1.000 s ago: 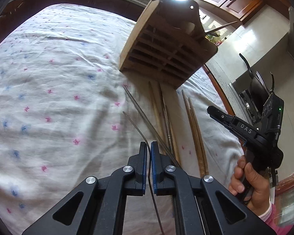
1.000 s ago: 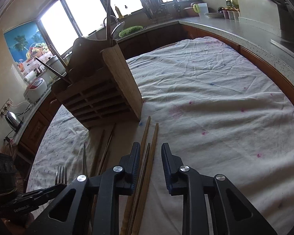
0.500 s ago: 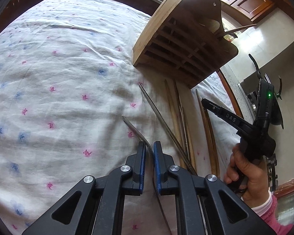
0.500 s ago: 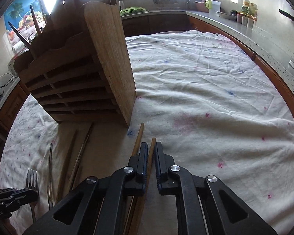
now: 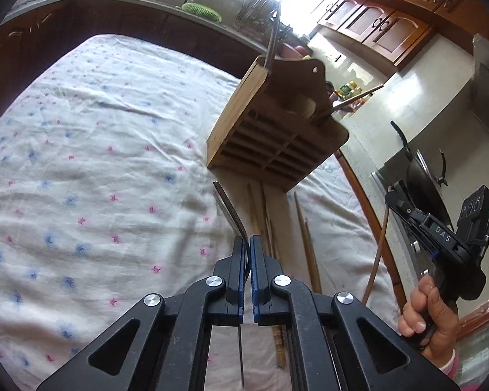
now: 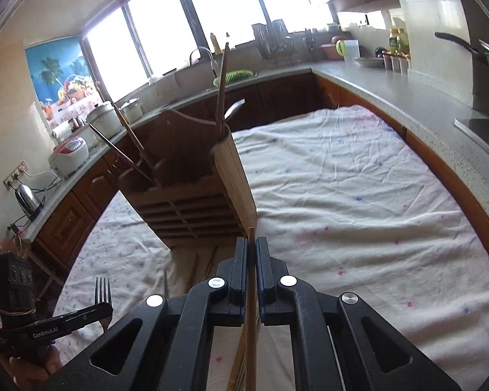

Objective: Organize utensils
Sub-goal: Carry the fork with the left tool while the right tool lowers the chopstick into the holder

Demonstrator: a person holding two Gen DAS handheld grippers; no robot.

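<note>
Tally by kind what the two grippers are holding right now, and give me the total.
Fork: 1, in the left gripper
Chopstick: 1, in the right gripper
Total: 2

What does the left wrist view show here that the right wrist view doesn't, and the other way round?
Only the left wrist view shows the chopsticks lying on the cloth and the fork's handle past the left gripper. Only the right wrist view shows the fork's tines, the windows and the kettle. Both show the wooden utensil holder, the floral cloth and the right gripper clamping a chopstick.
</note>
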